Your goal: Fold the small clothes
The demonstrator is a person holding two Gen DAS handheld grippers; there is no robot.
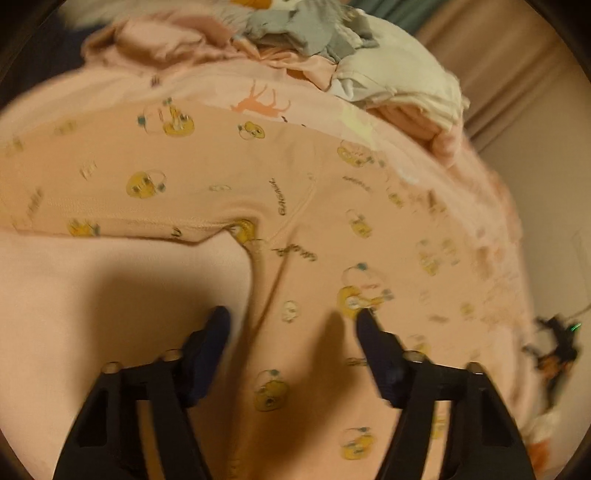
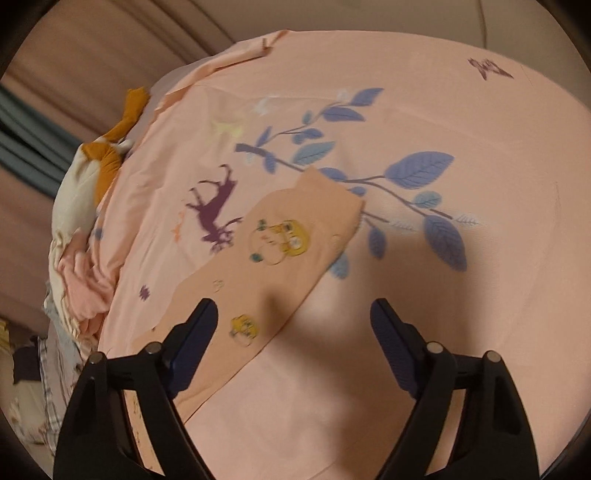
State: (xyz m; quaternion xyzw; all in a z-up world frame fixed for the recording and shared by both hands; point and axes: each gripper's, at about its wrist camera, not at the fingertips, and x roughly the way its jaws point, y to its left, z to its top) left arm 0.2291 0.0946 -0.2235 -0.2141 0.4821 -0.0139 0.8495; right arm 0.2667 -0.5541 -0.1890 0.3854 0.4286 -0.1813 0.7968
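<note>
A small peach garment printed with yellow cartoon figures lies spread flat on a pink bedsheet. In the left wrist view my left gripper hovers just over the cloth near its seam, jaws apart, and I see no cloth pinched between them. In the right wrist view one narrow end of the same garment stretches across the sheet. My right gripper is above it with jaws wide; the left fingertip is over the cloth's edge, the right one over bare sheet.
A heap of other clothes, grey and cream, sits at the far end of the bed. More crumpled clothes with an orange piece lie off the bed's left edge. The sheet carries printed leaves and a deer.
</note>
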